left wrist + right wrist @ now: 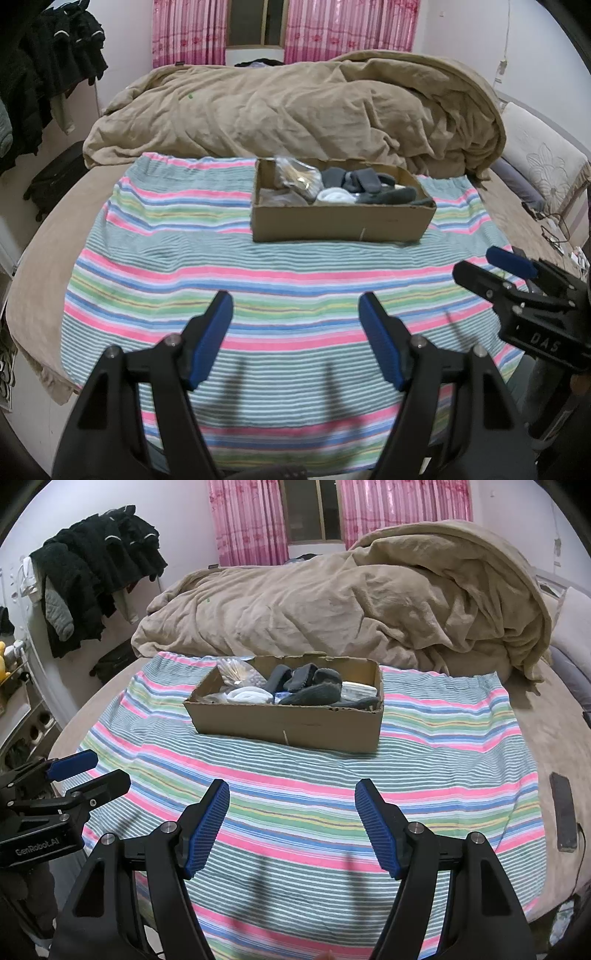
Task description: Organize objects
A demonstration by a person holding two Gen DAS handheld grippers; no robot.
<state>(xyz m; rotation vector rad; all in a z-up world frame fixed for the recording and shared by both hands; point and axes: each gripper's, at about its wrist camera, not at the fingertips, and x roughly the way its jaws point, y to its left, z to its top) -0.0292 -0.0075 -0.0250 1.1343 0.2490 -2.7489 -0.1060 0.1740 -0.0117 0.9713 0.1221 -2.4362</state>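
A shallow cardboard box [340,223] stands on a striped cloth [184,266] on the bed; it also shows in the right wrist view [288,727]. It holds dark grey socks [364,181] [314,692], a white rolled item [336,195] [245,695] and a clear plastic bag [295,177] [236,672]. My left gripper [296,310] is open and empty above the cloth's near part. My right gripper [291,797] is open and empty too, to the right of the left one. Each shows in the other's view: the right gripper [491,269], the left gripper [92,770].
A crumpled tan duvet [295,110] fills the bed behind the box. A black phone [563,812] lies on the bed at the cloth's right edge. Dark clothes [92,572] hang at the left wall, with a black case [55,181] on the floor. Cables [554,229] lie at the right.
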